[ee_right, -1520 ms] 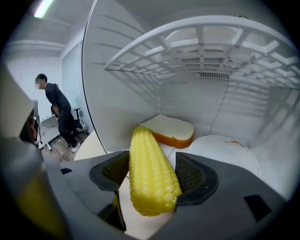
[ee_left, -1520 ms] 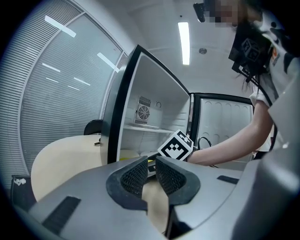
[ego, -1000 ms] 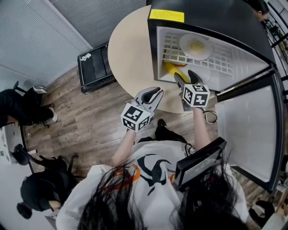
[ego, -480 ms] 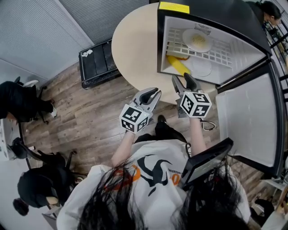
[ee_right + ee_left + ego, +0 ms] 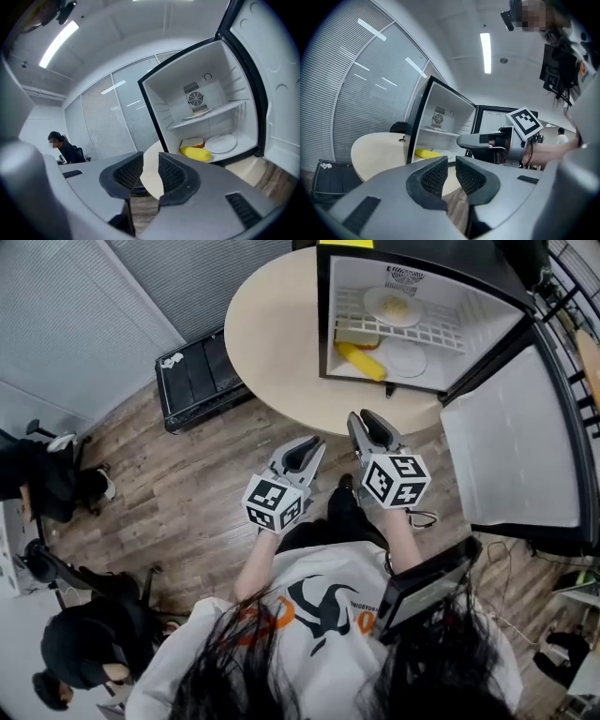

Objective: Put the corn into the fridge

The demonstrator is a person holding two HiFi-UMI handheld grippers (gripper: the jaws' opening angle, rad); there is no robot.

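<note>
corn (image 5: 361, 360) in fridge (image 5: 483, 320) bottom, perhaps touching plate (image 5: 405, 359) | right gripper (image 5: 362, 418) fingers just closing, narrow, empty | left gripper (image 5: 315, 443) fingers narrow, empty

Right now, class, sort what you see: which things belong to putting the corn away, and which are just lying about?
Job: small black fridge, white inside, door open; yellow corn cob on its floor.
Lying about: white plate of food on the wire shelf; empty white plate beside the corn; round beige table; black case on the wooden floor.
</note>
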